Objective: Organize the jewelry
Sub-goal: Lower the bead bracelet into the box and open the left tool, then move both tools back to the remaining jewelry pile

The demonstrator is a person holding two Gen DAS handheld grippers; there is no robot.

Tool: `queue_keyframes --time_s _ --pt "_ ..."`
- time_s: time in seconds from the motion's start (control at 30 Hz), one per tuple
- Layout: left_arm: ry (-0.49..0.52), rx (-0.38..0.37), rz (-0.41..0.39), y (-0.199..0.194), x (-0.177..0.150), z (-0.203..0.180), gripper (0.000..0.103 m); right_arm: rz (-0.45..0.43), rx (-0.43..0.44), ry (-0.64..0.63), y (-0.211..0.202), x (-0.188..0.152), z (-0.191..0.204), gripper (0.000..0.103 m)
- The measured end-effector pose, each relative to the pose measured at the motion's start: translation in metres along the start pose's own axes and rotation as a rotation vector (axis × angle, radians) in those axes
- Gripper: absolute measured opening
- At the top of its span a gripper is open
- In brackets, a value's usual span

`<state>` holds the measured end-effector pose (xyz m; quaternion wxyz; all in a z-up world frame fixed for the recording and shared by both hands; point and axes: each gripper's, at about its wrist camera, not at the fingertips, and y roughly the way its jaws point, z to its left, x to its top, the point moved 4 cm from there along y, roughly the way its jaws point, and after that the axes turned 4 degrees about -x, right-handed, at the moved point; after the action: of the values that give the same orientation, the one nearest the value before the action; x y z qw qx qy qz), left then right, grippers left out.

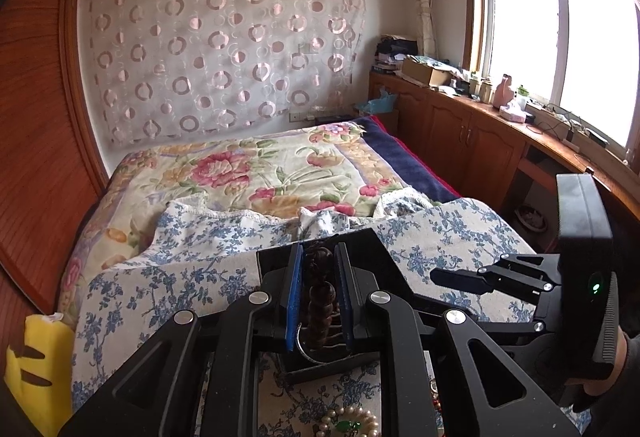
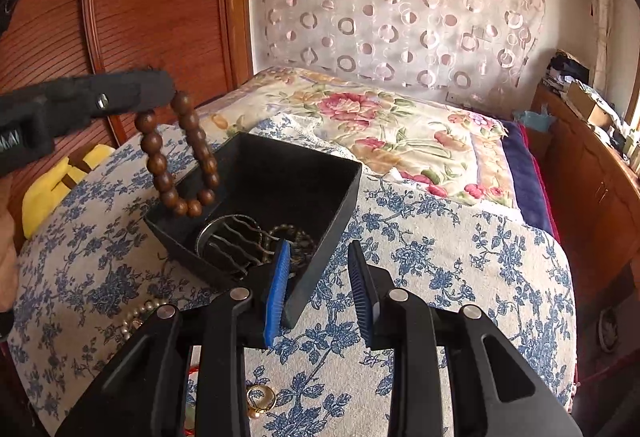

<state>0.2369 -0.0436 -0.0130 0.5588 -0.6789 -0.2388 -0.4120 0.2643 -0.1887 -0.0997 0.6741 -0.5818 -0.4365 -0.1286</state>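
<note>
A brown wooden bead bracelet [image 1: 318,297] is pinched between the blue pads of my left gripper [image 1: 318,249]. In the right wrist view the left gripper [image 2: 166,89] comes in from the upper left, and the bracelet [image 2: 180,161] hangs from it as a loop over the near-left corner of a black box [image 2: 280,153]. The box stands on a blue floral cloth and holds a silver bangle [image 2: 228,241] and a dark bead string [image 2: 298,233]. My right gripper [image 2: 319,243] straddles the box's near right wall, one pad inside and one outside.
A pearl necklace [image 2: 140,311] with a green pendant [image 1: 344,426] and a gold ring [image 2: 262,397] lie on the cloth [image 2: 440,257] near me. A yellow plush [image 2: 60,177] sits at the left edge. Behind are a floral quilt [image 2: 380,125], wooden panels on the left and cabinets [image 1: 460,133] on the right.
</note>
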Motion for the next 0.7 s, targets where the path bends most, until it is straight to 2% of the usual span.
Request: queue_keyframes --time_s 0.37,0.7 --pt "0.010 -0.001 -0.004 -0.005 -0.003 -0.002 0.017 -0.031 0.007 -0.004 -0.023 -0.007 0.001 0.032" --pt "0.027 -0.019 0.027 -0.031 -0.052 -0.003 0.017 -0.027 0.060 0.021 -0.047 -0.043 0.011 0.033"
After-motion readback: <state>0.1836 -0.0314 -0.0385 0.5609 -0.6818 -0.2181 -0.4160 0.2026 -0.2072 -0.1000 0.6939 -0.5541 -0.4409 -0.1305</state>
